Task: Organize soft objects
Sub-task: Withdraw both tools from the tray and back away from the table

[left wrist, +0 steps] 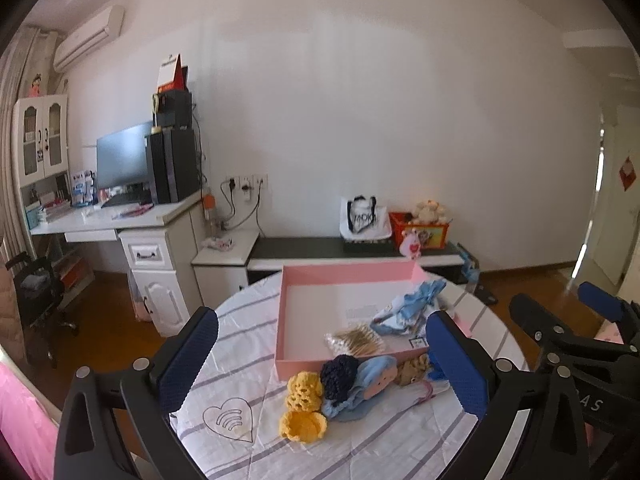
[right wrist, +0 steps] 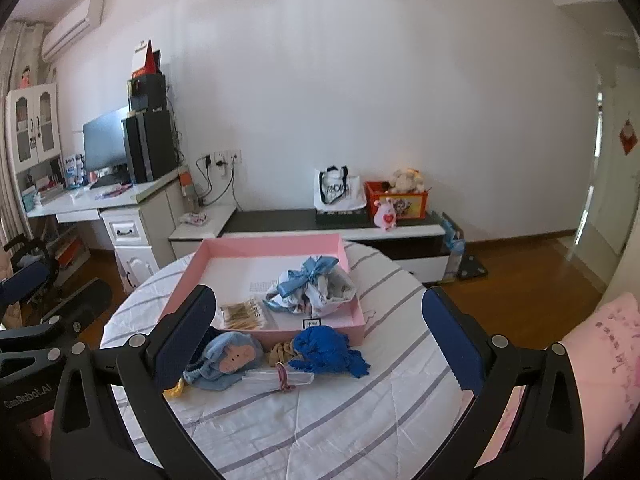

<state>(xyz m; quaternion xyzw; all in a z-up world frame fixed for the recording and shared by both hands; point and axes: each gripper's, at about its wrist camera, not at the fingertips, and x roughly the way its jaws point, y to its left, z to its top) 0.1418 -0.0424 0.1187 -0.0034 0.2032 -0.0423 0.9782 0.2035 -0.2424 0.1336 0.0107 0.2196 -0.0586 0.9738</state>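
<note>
Left wrist view: we find the left gripper [left wrist: 320, 360] spread wide and empty, the right gripper [right wrist: 320, 344] likewise. Both stand above the table [right wrist: 320, 432]. Soft toys, including a yellow crochet piece [left wrist: 303, 410] and a blue doll [right wrist: 232, 360], lie just before the pink box [right wrist: 260, 246]. We advise lowering squarely over one toy before closing.

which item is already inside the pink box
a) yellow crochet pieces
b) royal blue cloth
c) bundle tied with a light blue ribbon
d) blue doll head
c: the ribbon-tied bundle lies inside the pink box, while the others sit on the tablecloth in front of it.
</note>
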